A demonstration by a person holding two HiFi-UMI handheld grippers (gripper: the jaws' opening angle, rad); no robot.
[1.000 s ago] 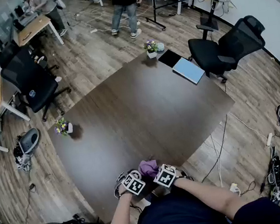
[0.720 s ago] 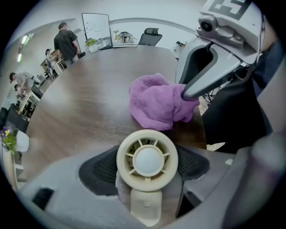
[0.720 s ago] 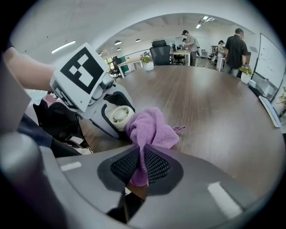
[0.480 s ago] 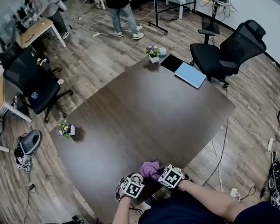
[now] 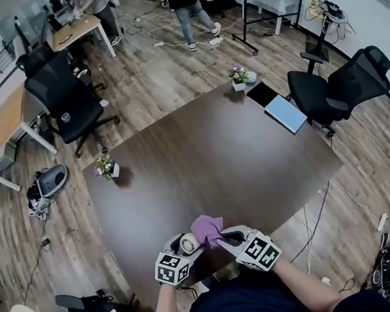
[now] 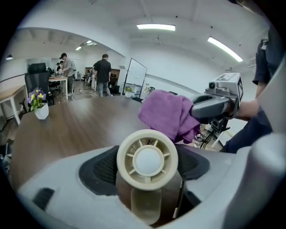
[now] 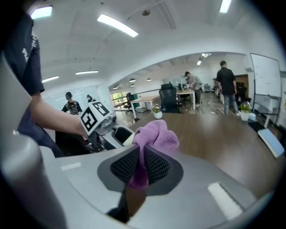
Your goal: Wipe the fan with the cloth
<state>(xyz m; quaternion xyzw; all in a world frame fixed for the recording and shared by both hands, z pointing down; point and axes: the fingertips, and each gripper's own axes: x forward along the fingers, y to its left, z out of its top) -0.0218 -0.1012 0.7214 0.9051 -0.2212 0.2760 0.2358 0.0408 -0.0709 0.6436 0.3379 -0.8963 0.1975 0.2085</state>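
Over the near edge of the dark table [image 5: 217, 155], my left gripper [image 5: 184, 249] is clamped on the small cream fan [image 6: 147, 159] and my right gripper [image 5: 226, 239] pinches the purple cloth [image 7: 154, 134] just beside it, so I judge the wiping is ready to begin, not yet done.

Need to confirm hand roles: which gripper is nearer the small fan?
Left. The left gripper clamps the fan; the right gripper sits beside it, pinching the purple cloth.
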